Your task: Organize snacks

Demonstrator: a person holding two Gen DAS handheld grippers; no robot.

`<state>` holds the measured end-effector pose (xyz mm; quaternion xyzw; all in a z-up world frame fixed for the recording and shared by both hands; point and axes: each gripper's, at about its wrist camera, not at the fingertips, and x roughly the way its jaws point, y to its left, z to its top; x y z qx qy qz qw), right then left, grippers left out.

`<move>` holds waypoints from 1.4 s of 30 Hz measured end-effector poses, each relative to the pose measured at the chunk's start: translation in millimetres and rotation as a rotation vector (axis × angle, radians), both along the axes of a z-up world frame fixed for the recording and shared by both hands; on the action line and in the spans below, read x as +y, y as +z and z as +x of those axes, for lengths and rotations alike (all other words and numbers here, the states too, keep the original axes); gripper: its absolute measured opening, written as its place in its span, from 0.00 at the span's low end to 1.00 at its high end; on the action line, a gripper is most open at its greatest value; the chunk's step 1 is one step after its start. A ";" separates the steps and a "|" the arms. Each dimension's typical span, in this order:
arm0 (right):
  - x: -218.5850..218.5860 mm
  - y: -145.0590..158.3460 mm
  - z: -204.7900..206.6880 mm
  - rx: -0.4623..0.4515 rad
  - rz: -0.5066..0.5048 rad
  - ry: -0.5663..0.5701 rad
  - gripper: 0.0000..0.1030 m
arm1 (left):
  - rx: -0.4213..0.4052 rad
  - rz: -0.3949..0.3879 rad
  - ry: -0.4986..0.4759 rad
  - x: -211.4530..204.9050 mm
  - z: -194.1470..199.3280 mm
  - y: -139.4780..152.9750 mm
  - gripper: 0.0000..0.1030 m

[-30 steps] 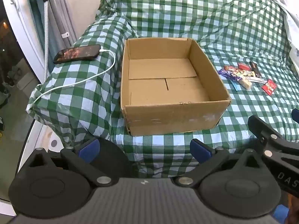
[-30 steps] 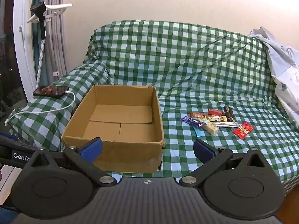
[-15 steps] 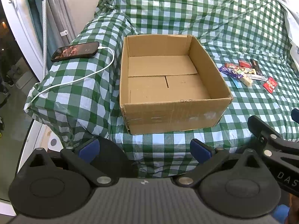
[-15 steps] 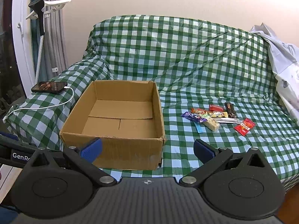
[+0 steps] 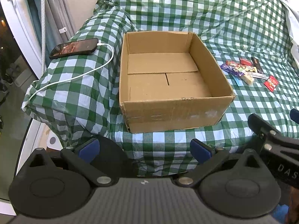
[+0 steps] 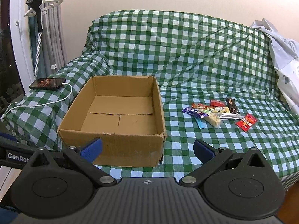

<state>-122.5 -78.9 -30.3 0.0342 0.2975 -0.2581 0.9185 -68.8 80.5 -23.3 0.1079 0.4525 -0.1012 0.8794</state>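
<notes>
Both views have crept nearer the sofa since a second ago. Left tongs and right tongs gape empty. Snacks lie clustered right of the empty cardboard box. Best start with the red packet, apart from the others; pinch its edge flat against the cushion.

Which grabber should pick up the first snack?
Probably the right gripper. The snack pile lies on its side of the cardboard box, with only bare cover between. The left gripper faces the box; both are open.
</notes>
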 end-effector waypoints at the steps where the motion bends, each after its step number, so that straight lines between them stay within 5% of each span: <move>1: -1.6 -0.5 1.2 -0.003 -0.001 -0.004 1.00 | 0.001 0.001 0.001 -0.2 1.1 -0.7 1.00; 21: -96.5 -42.0 75.4 0.029 0.104 -0.171 1.00 | 0.048 0.042 0.090 10.2 57.0 -11.3 1.00; 32: -151.4 -98.2 156.6 0.164 0.188 -0.161 1.00 | 0.077 0.077 0.150 20.7 79.2 -15.4 1.00; 42: -84.0 -107.4 159.5 0.226 0.276 0.068 1.00 | 0.053 0.067 0.152 20.8 78.0 -9.2 1.00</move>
